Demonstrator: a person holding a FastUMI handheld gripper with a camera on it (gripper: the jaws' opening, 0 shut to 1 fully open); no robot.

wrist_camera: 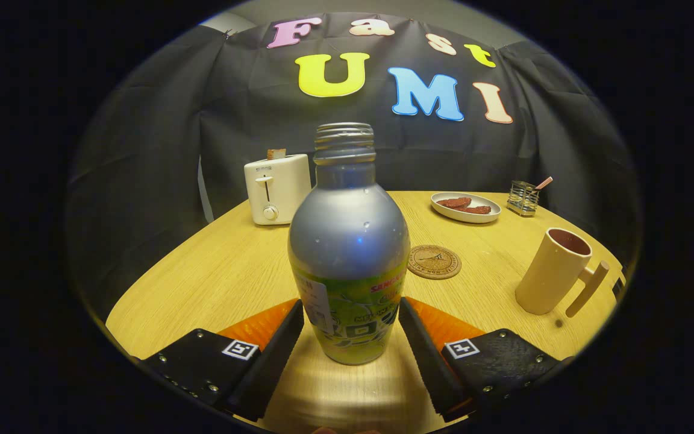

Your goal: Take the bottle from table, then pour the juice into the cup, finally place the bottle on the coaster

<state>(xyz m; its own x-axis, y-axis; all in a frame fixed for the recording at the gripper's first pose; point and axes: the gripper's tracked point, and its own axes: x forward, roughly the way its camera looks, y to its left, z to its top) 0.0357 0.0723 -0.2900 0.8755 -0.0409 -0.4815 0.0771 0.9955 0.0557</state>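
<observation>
A silver bottle (349,241) with a green label and an uncapped threaded neck stands upright between my fingers. My gripper (351,307) is shut on its lower body, with the black, orange-backed fingers (281,334) pressing on each side at label height. I cannot tell whether its base rests on the wooden table (214,277) or hangs just above it. A round cork coaster (434,262) lies just beyond the bottle to the right. Farther right stands a beige cup (555,271), its handle turned right and its inside dark.
A white toaster (276,188) with a slice in it stands at the back left of the table. At the back right are a white plate (465,207) holding reddish food and a small metal holder (523,198). Black cloth walls the booth behind.
</observation>
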